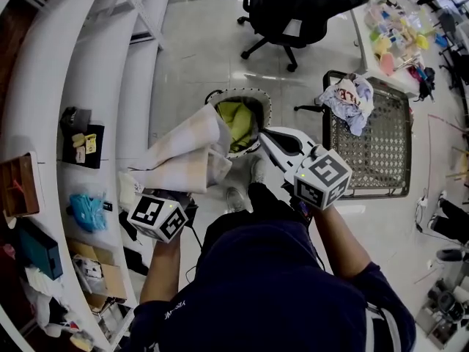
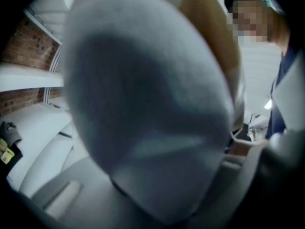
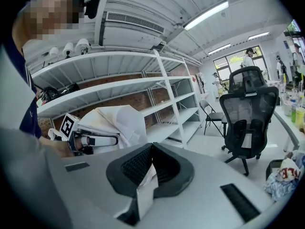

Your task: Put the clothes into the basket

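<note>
- Pale floor [image 1: 205, 42]; basket [image 1: 265, 107] stands just beyond both grippers.
- Left gripper [image 1: 170, 196] and right gripper [image 3: 152, 159] each pinch the cream garment [image 1: 183, 151], held at the basket's left rim.
- We judge it light and limp; edge grips suit.

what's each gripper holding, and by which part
Left hand-held gripper clamps the pale cloth by its near end; right hand-held gripper pinches a white scrap by its edge.

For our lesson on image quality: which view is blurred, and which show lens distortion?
Left gripper view: pale garment fills the frame, out of focus. Right gripper view: sharp, shelves bowed by the wide lens. Head view: shelves curve likewise.
</note>
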Demonstrator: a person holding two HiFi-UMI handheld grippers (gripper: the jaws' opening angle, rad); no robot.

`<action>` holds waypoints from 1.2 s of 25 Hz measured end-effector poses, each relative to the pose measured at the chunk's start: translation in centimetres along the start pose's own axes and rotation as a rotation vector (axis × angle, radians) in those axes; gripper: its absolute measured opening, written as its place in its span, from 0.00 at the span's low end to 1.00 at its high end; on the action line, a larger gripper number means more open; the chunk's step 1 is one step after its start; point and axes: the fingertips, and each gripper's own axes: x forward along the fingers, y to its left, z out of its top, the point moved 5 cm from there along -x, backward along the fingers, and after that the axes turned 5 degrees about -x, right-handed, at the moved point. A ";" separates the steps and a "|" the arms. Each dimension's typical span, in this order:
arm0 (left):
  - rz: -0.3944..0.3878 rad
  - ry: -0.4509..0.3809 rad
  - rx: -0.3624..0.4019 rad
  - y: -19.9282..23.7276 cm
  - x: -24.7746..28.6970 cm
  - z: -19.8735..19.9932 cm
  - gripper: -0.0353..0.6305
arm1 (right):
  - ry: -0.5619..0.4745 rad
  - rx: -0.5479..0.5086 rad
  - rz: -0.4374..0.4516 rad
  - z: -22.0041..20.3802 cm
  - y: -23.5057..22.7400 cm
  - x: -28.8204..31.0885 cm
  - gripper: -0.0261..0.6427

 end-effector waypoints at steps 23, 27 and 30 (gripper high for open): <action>0.081 0.169 -0.037 3.0 15.7 -1.1 0.16 | 0.097 0.137 0.056 -3.3 -17.6 4.7 0.05; 0.063 0.215 -0.051 4.9 17.7 -2.4 0.16 | 0.128 0.172 0.038 -5.0 -18.6 5.9 0.05; 0.043 0.243 -0.065 6.6 19.0 -3.8 0.16 | 0.158 0.201 0.012 -6.7 -19.0 7.1 0.05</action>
